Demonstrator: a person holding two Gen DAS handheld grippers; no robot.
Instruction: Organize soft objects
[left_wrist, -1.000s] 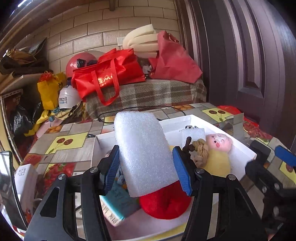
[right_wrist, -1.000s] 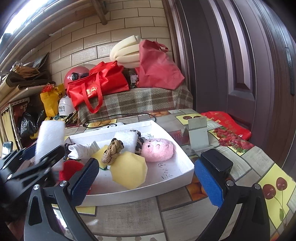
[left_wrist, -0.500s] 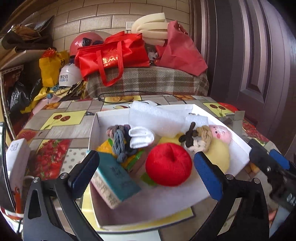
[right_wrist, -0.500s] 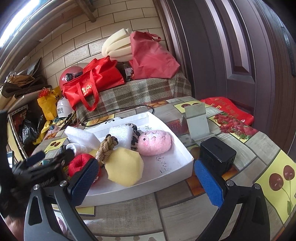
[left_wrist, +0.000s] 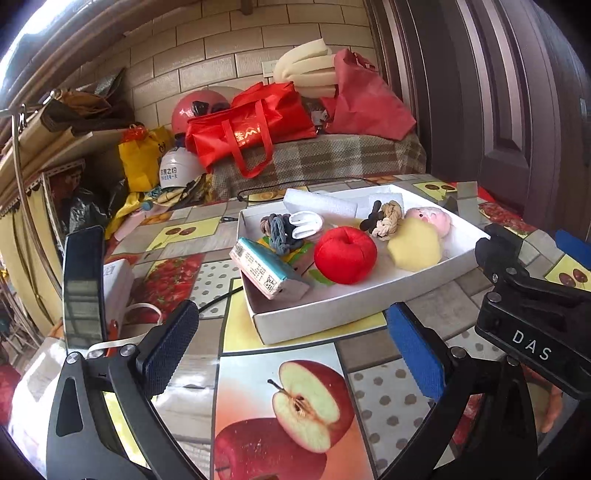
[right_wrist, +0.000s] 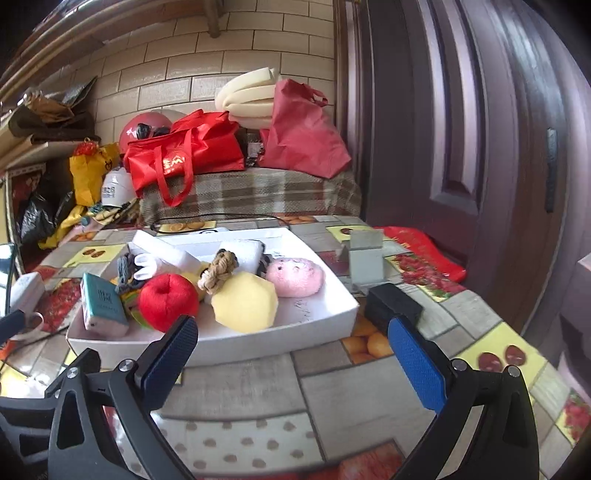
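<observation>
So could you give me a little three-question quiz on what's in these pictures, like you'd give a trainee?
1. True or false: the left gripper is holding something.
2. Which sits nearest the pink plush in the white box: A) teal packet, B) yellow foam piece, C) grey rope knot?
3. Fill in: the red plush apple lies ___ the box.

Key: 1 false, it is open and holds nothing; 2 B; 3 inside.

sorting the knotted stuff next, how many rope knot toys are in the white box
2. A grey-blue rope knot lies at the box's back-left, by the white rolled cloth; a beige rope knot sits mid-box between the red plush apple and pink plush. More could be hidden underneath.
</observation>
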